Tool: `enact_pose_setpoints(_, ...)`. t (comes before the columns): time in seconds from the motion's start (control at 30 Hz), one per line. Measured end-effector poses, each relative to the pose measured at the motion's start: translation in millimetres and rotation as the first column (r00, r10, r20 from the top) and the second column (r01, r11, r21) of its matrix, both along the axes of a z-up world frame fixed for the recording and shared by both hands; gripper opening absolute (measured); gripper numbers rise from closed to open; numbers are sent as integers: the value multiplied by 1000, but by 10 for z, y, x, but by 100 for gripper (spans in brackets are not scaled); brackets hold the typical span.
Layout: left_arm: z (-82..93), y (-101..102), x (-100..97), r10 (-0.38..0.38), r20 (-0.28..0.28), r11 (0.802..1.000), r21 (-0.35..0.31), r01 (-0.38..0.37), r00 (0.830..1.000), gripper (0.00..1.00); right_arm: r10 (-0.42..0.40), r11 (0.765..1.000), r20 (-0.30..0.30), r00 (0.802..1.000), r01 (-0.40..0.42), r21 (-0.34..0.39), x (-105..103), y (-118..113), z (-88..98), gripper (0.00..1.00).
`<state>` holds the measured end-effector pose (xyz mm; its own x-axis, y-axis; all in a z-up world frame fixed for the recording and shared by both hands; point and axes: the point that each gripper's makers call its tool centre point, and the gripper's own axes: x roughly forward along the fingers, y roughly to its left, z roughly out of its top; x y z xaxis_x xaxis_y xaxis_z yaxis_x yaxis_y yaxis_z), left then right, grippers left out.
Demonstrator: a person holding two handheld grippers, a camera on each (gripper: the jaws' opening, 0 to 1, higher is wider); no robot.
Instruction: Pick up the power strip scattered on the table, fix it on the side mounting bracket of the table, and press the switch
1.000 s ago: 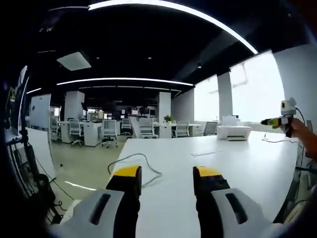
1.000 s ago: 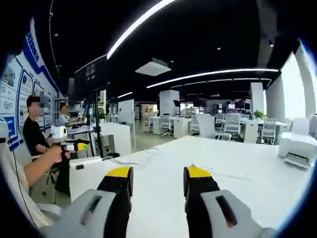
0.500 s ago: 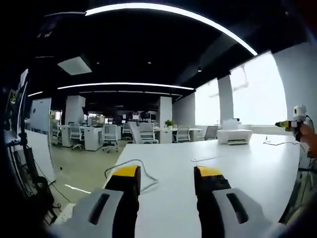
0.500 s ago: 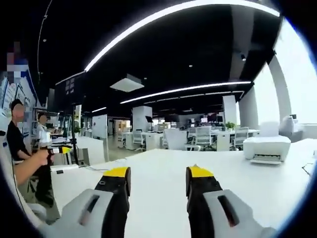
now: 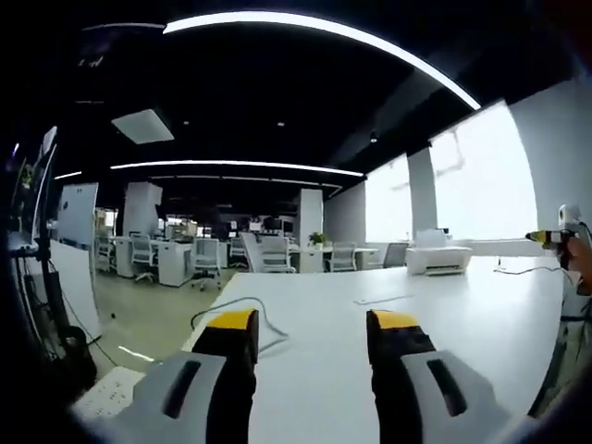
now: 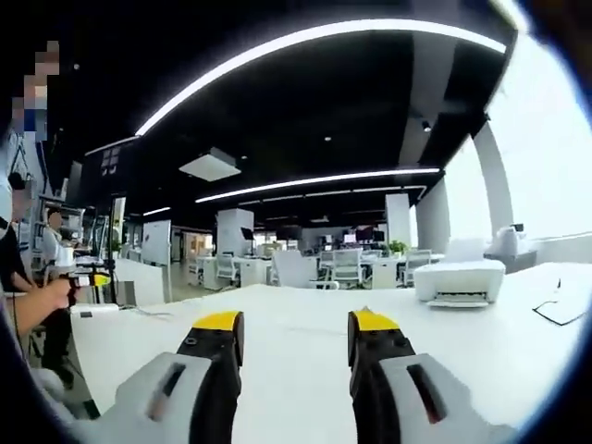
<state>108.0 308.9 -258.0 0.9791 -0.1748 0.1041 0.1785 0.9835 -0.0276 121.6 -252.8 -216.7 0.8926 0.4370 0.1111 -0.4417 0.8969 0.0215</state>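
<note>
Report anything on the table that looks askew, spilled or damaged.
Nothing stands out. A loose cable trails across the white table near its left edge, and a printer sits squarely at the far side. No spill or damage shows. Both grippers are open and empty.

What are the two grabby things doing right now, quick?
Left hand-held gripper: open, holding nothing, above the white table.
Right hand-held gripper: open, holding nothing.
</note>
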Motion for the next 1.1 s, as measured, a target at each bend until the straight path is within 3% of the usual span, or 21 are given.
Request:
enact_pose_setpoints(0.3,-172,115,-50,35,-12,999,-5,-36,999,55,-66,998,3,998,66,7,-52,-253,-195,43)
enact_pose_setpoints(0.5,-300,125,-65,51,-29,999,-6,-51,998,55,-94,994,-4,996,94,57,-76,-360,-327,44)
enact_pose_setpoints(1.1,-259,118,23,57,-24,998,-3,-58,998,55,-131,988,-19,991,132,83,-29,-486,-356,42)
